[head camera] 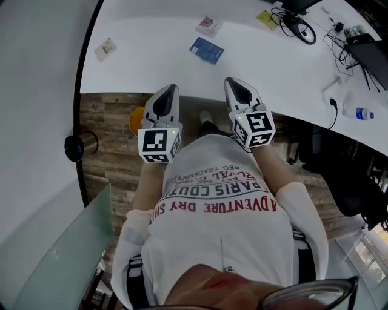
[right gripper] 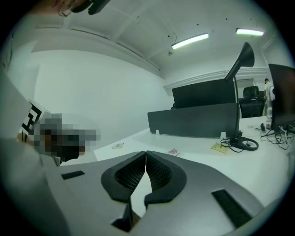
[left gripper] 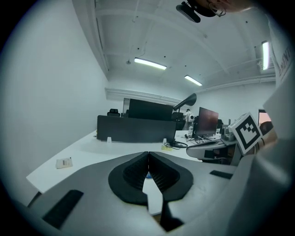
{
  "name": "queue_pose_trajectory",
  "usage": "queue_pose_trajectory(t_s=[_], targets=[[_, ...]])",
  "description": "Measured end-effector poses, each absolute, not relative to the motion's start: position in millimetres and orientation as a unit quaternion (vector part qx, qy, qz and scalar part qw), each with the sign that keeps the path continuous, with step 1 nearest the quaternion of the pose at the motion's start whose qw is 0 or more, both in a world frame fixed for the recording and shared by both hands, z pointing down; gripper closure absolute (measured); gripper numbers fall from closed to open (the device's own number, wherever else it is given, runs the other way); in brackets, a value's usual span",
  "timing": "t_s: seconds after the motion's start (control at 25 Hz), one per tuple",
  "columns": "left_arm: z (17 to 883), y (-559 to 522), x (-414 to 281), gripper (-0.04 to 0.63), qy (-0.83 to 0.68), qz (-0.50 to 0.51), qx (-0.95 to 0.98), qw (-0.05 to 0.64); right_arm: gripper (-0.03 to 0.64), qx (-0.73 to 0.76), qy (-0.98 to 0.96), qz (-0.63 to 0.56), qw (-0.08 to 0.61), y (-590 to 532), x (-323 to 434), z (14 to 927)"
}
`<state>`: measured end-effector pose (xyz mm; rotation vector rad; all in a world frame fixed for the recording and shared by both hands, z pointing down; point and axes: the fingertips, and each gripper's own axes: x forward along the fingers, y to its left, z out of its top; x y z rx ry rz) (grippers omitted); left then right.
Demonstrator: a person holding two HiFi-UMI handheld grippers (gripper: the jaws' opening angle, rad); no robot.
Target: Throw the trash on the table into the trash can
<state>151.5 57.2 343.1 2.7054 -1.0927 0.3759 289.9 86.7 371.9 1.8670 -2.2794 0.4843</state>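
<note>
Several bits of trash lie on the white table (head camera: 151, 66): a pale packet (head camera: 106, 48), a blue packet (head camera: 207, 50), a red-and-white packet (head camera: 209, 25) and a yellow note (head camera: 267, 18). My left gripper (head camera: 172, 89) and right gripper (head camera: 233, 82) hover side by side at the table's near edge, both shut and holding nothing. In the left gripper view the shut gripper (left gripper: 148, 155) faces the table, with the pale packet (left gripper: 64, 162) to the left. In the right gripper view the shut gripper (right gripper: 145, 154) faces the pale packet (right gripper: 118, 145), the red-and-white packet (right gripper: 173, 151) and the yellow note (right gripper: 217, 147).
An orange object (head camera: 136, 120) shows on the wooden floor under the left gripper. A dark cylinder (head camera: 80, 145) stands at the left. Cables and headphones (head camera: 303, 27) and a water bottle (head camera: 362, 113) occupy the table's right. A black chair (head camera: 357, 187) is at the right.
</note>
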Motion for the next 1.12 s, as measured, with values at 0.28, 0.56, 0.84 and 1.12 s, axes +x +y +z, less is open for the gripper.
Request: queue_pose_trajectory(t_s=[0.28,0.56,0.84,1.12], targets=[[385,-20,198,0.572,-0.365,0.164,0.907,0.131,0.589,0.593,-0.763,0.225,0.128,-2,326,429],[430,-59,224,0.572,-0.364,0.203,0.892,0.175,0.422,0.563,-0.744,0.309,0.186,-50,351,509],[465,-74,234,0.572,-0.364,0.222,0.879,0.215,0.413,0.533,-0.733,0.331,0.264,-78,355,562],[479,-73,236,0.572,-0.370,0.227,0.870,0.233,0.425,0.513,-0.715,0.326,0.346,-80,352,582]])
